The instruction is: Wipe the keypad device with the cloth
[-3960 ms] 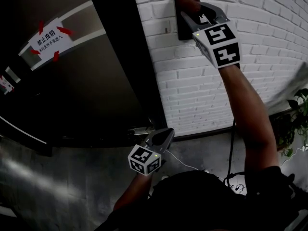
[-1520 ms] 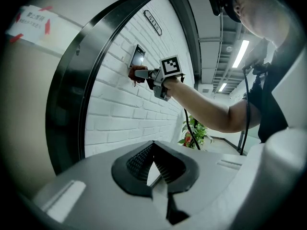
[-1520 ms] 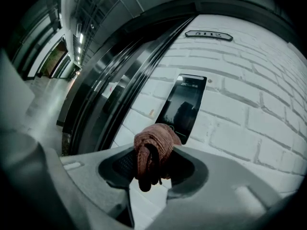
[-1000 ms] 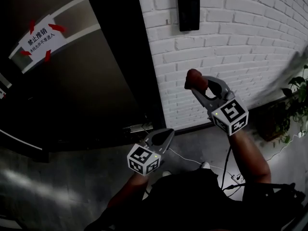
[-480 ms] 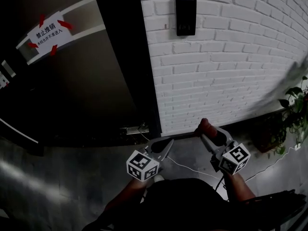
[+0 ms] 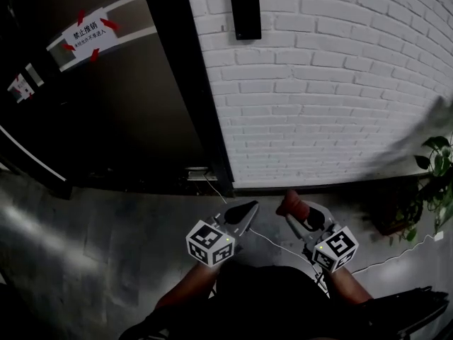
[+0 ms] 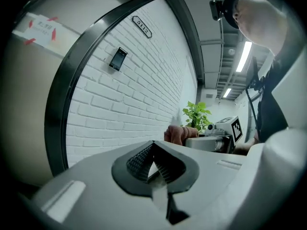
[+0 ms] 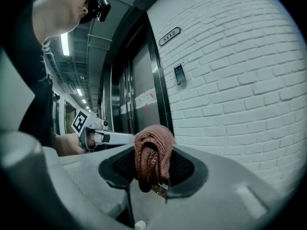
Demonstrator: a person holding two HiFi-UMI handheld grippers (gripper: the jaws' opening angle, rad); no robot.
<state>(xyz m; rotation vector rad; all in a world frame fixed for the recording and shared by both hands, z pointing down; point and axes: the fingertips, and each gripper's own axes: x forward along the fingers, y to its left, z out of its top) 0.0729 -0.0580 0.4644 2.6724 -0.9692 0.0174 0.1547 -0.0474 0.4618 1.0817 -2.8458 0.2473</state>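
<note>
— Where was the keypad (image 6: 245, 14)?
— High on the brick wall (image 6: 340, 83), well above. The right tool (image 6: 296, 212) clamped the cloth (image 6: 290, 202); the left tool (image 6: 248, 210) sat closed, empty. I'd have lifted the cloth and wiped flat, gently.

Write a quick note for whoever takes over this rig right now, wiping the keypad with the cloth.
Left gripper: shut, empty, held low.
Right gripper: shut on the cloth, low beside it.
Keypad device: high on the brick wall, well above both.
Done: the cloth was at the keypad four seconds ago, then came down.
To do: probably nothing; check it looks clean.
</note>
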